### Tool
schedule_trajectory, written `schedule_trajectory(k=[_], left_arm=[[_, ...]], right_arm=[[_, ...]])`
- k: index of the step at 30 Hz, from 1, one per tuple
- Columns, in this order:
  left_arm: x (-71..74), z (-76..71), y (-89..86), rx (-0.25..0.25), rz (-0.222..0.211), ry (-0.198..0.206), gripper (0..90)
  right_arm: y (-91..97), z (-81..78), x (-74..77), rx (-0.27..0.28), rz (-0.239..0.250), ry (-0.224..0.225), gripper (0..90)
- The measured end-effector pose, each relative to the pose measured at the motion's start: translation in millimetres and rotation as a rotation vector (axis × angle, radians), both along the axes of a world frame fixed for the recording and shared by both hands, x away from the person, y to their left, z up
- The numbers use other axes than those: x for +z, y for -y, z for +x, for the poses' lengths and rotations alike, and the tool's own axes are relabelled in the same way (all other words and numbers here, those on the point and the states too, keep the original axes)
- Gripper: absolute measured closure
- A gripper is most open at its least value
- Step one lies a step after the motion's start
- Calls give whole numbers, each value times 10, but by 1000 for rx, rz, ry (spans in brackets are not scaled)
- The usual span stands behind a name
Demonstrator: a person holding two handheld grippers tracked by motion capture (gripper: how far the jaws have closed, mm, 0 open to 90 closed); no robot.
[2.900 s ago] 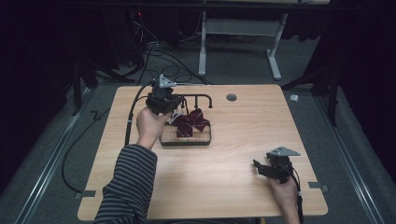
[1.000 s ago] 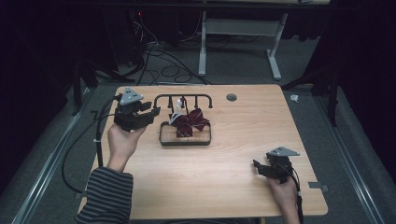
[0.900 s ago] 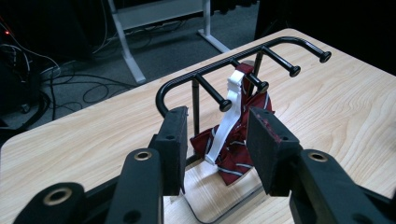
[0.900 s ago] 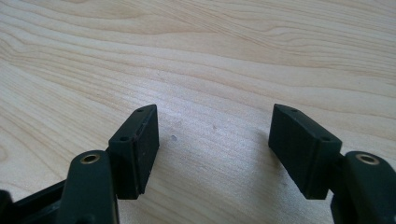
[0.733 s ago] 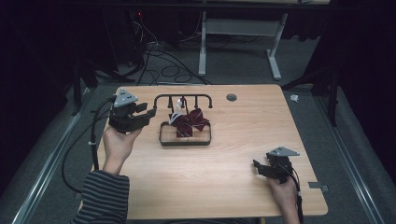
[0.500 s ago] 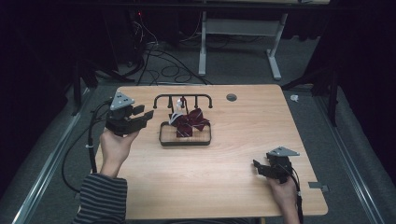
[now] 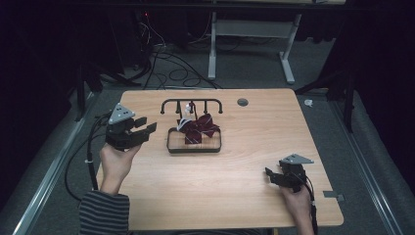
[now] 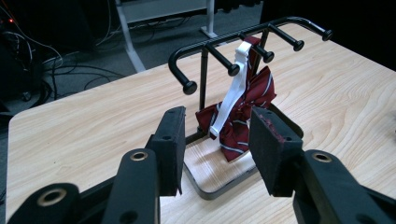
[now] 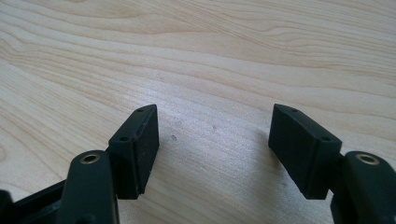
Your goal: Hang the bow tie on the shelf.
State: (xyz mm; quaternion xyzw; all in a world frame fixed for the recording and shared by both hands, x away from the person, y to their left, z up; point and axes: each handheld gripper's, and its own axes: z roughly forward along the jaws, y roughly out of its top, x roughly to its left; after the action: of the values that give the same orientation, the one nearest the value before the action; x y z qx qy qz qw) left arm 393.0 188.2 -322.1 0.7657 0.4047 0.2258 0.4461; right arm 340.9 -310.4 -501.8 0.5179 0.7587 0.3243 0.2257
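both tongs released and empty. ahead of the left tongs [image 8: 215, 154], a striped bow tie [image 8: 247, 109] hangs by its white strap [image 8: 231, 98] from the rack [image 8: 205, 46]; bumping the rack could likely unhook it.

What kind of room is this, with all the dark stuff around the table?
Probably a lab or recording studio. A lit wooden table sits among dark surroundings, loose cables trail on the grey floor, and a person holds a camera-carrying gripper in each hand.
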Motion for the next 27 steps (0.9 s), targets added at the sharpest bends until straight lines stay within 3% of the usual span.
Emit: schedule_trajectory(k=[27], left_arm=[[-139, -219, -234, 37, -14, -19, 563]], right_arm=[[4, 3, 1, -2, 4, -2, 350]])
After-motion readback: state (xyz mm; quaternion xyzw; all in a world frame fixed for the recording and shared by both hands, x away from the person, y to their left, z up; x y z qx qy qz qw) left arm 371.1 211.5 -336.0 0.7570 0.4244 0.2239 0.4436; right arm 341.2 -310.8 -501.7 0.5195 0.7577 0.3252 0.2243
